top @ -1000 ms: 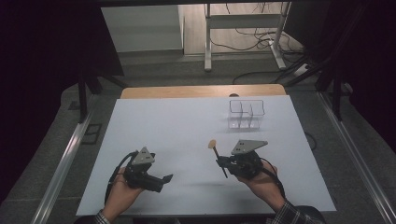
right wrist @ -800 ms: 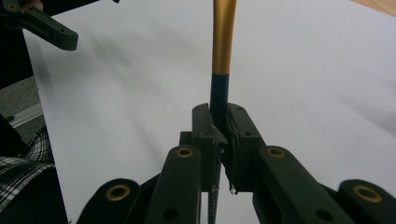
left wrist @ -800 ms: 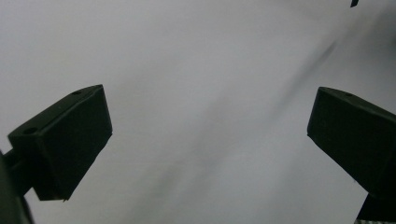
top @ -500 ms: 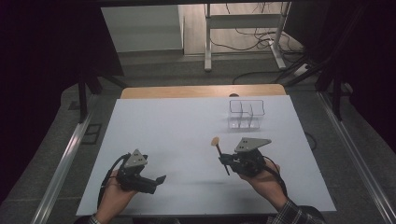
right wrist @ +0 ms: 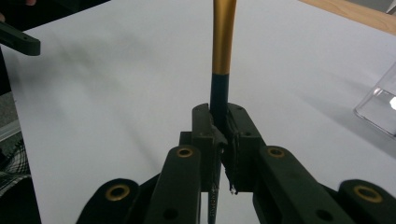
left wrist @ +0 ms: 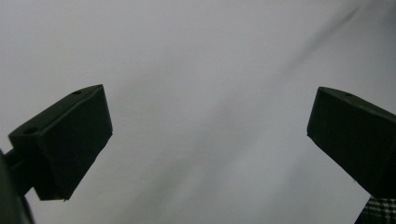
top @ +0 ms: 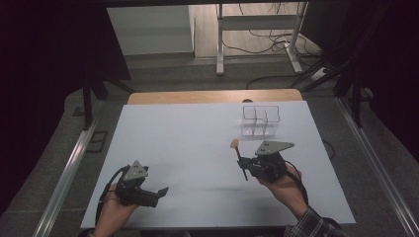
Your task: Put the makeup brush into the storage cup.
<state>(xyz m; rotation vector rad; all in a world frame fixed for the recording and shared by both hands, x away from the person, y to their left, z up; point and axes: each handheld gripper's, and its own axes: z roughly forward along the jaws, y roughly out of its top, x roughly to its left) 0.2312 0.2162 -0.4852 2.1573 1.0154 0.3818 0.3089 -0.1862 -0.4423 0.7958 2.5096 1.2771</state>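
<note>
Brush sits clamped in the right gripper, handle upright between the jaws (gold ferrule above the black shaft), held over the white desk near the clear organizer. Left gripper hovers low at the desk's near-left, jaws wide apart, nothing between them.

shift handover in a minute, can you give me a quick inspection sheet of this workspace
surface: white table top, bare over most of its area, wooden strip along the far edge
job's things: brush with gold ferrule and dark handle, clamped in the right gripper; clear organizer with compartments at the far right of the table, looks empty
clutter: nothing seen
grippers: right gripper shut on the brush, tip pointing away from the person; left gripper open, nothing between its jaws, low over the near left of the table
cables: one trails from each gripper; more lie on the floor beyond the table
surroundings: dim room, metal desk legs behind, rails along both sides
</note>
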